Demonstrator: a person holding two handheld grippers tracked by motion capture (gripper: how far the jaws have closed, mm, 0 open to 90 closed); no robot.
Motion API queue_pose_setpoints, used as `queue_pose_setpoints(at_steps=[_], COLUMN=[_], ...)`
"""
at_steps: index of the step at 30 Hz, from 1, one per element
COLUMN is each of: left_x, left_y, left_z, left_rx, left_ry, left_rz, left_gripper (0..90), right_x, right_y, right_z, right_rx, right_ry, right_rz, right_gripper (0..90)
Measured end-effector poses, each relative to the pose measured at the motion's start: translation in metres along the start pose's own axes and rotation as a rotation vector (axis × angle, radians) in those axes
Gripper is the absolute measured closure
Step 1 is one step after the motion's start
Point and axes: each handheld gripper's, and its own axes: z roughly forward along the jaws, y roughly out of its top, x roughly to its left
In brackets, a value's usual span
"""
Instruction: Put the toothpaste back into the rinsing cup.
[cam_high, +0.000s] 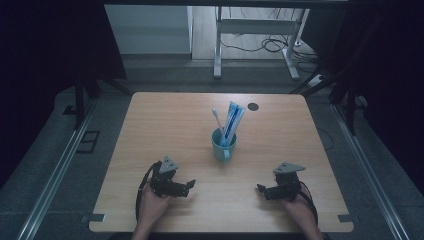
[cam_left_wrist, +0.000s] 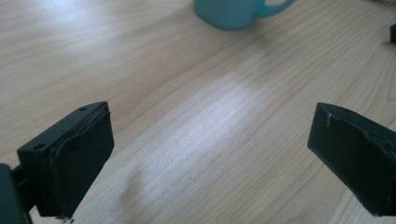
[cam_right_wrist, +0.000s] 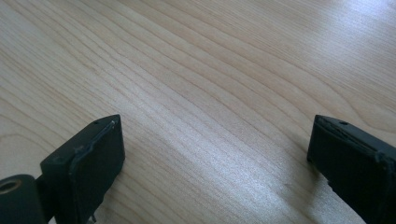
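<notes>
Both grippers, left (cam_high: 190, 185) and right (cam_high: 260, 189), sat spread wide, empty, low on the table (cam_high: 150, 130), likely staged to reach the cup (cam_high: 223, 145).

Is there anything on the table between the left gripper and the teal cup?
No. In the high view the wood between the left gripper and the teal cup is bare; the left gripper view shows bare table up to the cup.

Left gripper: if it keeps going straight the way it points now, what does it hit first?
Probably the teal cup: it stands ahead between the open jaws of the left gripper, with bare table before it. Depth is unclear.
</notes>
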Motion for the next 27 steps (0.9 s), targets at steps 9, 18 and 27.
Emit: queue_pose_setpoints(at_steps=[9, 18, 27], left_x=[-0.002, -0.007, -0.009], left_y=[-0.009, -0.014, -0.014], left_z=[0.009, 0.02, 0.022], left_rx=[0.046, 0.126, 0.138], left_ry=[0.013, 0.036, 0.056], left_rz=[0.011, 0.036, 0.052], left_gripper=[0.7, 0.5, 0.0], right_x=[0.0, 0.0, 0.0], right_y=[0.0, 0.0, 0.0], right_z=[0.0, 0.0, 0.0], right_rx=[0.0, 0.0, 0.0], right_ry=[0.0, 0.0, 0.0], right_rz=[0.0, 0.0, 0.0], right_gripper=[3.9, 3.9, 3.9])
